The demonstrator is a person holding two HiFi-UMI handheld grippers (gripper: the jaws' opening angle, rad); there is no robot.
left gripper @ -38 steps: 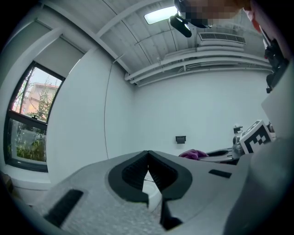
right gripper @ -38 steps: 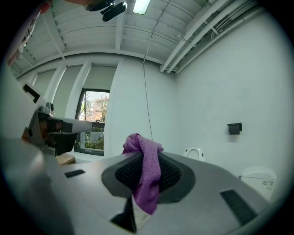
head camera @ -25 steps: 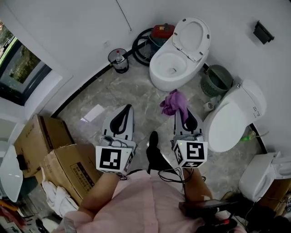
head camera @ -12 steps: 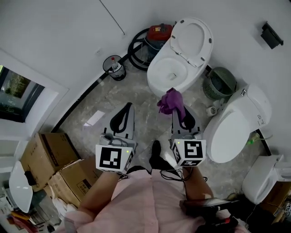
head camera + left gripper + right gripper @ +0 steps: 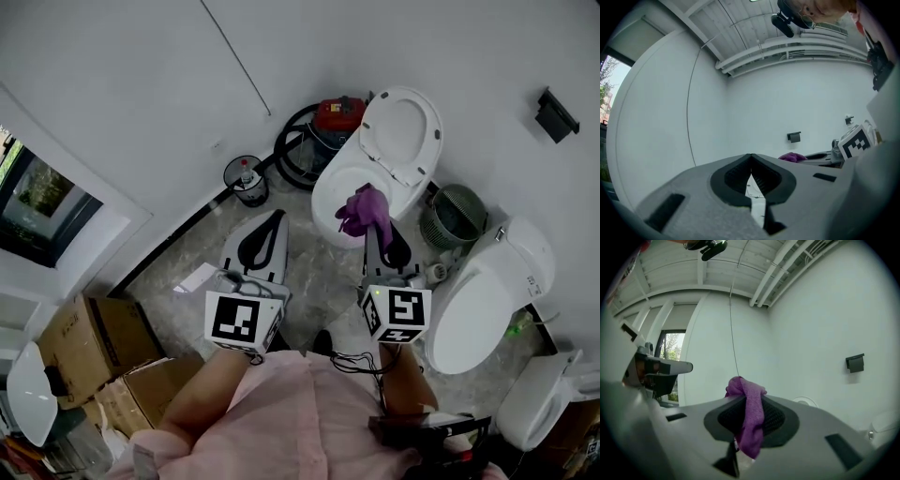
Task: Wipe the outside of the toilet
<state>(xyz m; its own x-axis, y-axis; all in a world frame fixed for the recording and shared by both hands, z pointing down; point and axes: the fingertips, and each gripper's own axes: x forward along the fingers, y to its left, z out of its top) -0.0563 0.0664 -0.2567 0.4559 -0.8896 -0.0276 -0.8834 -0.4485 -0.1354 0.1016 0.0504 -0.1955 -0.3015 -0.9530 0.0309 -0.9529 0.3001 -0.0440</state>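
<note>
The white toilet (image 5: 330, 197) stands against the far wall with its lid (image 5: 403, 131) raised. My right gripper (image 5: 373, 225) is shut on a purple cloth (image 5: 364, 210), which hangs over the front right of the bowl rim in the head view. In the right gripper view the cloth (image 5: 751, 414) drapes out between the shut jaws of the gripper (image 5: 747, 398). My left gripper (image 5: 276, 217) is shut and holds nothing, out over the floor to the left of the bowl. In the left gripper view, the jaws (image 5: 751, 157) meet, with the cloth (image 5: 791, 157) to the right.
A red vacuum (image 5: 337, 113) with a black hose sits behind the toilet. A small black bin (image 5: 246, 178) stands left, a green basket (image 5: 454, 216) right. A second toilet (image 5: 480, 286) with its lid down is at right. Cardboard boxes (image 5: 89, 342) lie at lower left.
Both grippers have moved forward toward the toilet. The purple cloth now reaches the bowl's front rim instead of hanging over the floor before it.
</note>
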